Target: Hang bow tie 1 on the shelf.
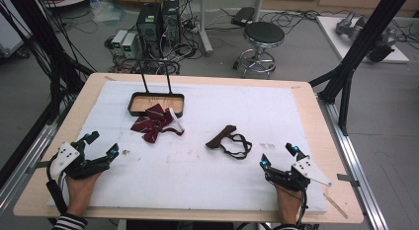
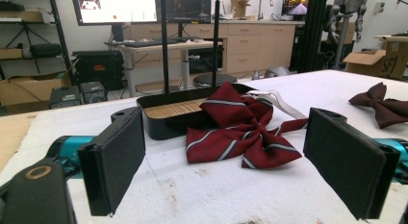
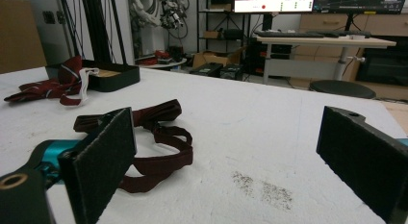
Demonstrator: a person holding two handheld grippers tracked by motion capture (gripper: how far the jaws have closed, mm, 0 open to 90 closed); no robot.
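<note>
A dark red striped bow tie [image 1: 154, 124] [image 2: 240, 129] [image 3: 53, 83] lies on the white mat, its top resting against the rim of a shallow black tray [image 1: 155, 102] [image 2: 168, 116] [image 3: 113, 72] with two upright rods. A plain maroon bow tie with a looped strap [image 1: 230, 140] [image 2: 382, 105] [image 3: 154, 137] lies near the mat's middle. My left gripper [image 1: 102, 143] [image 2: 226, 166] rests open at the near left, facing the striped tie. My right gripper [image 1: 280, 156] [image 3: 231, 161] rests open at the near right, with the maroon tie just ahead to its left. Neither holds anything.
The white mat [image 1: 197, 166] covers a wooden table [image 1: 49, 175]. Beyond the far edge stand computer towers [image 1: 158, 20], cables and a round stool [image 1: 263, 35]. Black frame posts [image 1: 356, 52] rise at the right and left sides.
</note>
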